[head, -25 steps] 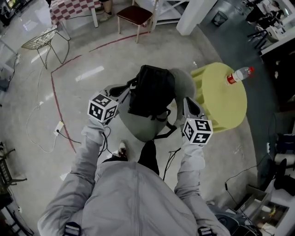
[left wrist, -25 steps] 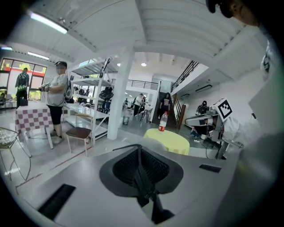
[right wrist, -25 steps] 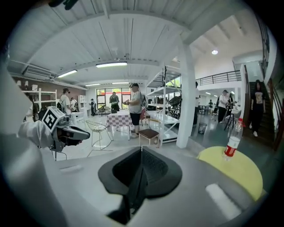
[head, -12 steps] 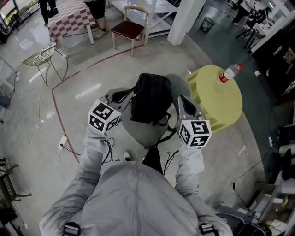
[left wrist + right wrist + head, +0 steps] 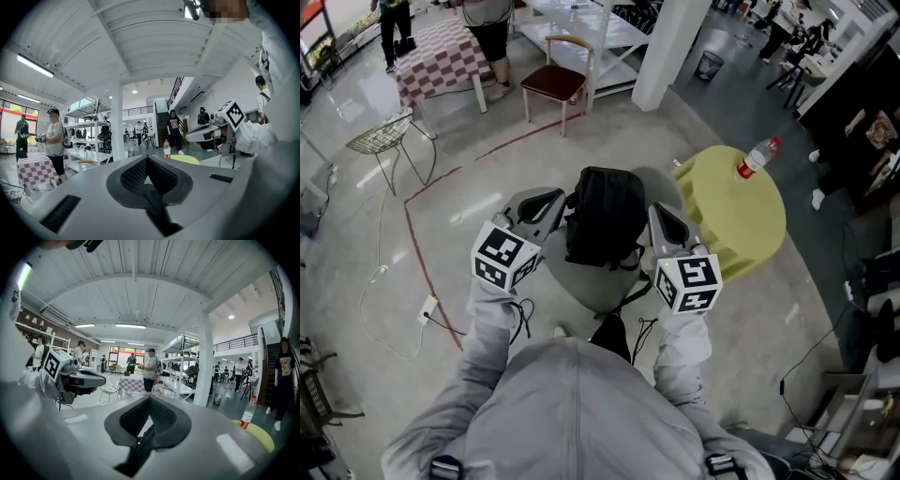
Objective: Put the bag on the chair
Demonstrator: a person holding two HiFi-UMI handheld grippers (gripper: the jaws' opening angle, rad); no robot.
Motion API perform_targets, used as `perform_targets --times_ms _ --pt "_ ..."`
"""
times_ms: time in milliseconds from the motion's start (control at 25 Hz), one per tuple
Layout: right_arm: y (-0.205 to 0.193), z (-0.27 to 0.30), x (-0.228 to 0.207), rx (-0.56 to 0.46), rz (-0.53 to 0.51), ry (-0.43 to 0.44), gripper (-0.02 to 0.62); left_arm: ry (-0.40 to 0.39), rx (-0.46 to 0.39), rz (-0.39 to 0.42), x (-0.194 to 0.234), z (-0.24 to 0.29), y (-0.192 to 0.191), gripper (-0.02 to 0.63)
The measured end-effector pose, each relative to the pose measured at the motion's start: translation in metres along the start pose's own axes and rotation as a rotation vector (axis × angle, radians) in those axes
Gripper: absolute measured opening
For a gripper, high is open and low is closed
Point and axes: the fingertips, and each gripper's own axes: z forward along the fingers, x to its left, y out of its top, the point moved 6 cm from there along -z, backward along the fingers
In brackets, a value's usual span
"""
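Note:
A black backpack (image 5: 605, 216) with a grey underside (image 5: 592, 281) hangs in the air in front of me in the head view. My left gripper (image 5: 555, 202) is at the bag's left side and my right gripper (image 5: 662, 221) at its right side. Each is shut on a dark strap of the bag. In the left gripper view the jaws (image 5: 146, 161) meet with a strap (image 5: 157, 213) running down from them. The right gripper view shows the same: jaws (image 5: 150, 404) closed, strap (image 5: 136, 451) below. A wooden chair with a red seat (image 5: 555, 82) stands well beyond the bag.
A round yellow table (image 5: 741, 220) with a plastic bottle (image 5: 755, 157) stands close on the right. A wire chair (image 5: 382, 136) and a checked table (image 5: 431, 56) are far left, a white pillar (image 5: 670, 47) behind. Cables (image 5: 394, 281) lie on the floor. People stand around.
Both grippers have risen with the bag, which now hangs higher and nearer to me. The floor and yellow table look farther below.

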Motion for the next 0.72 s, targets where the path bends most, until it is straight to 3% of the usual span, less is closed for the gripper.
perform_targets --times_ms 200,720 --pt "0.010 -0.002 0.009 -0.009 -0.021 0.012 0.011 -0.008 0.004 0.067 -0.007 -0.004 0.009 0.006" --pt "0.002 0.001 0.018 0.006 -0.002 0.033 0.011 -0.017 0.017 0.054 -0.008 -0.007 0.001 0.006"
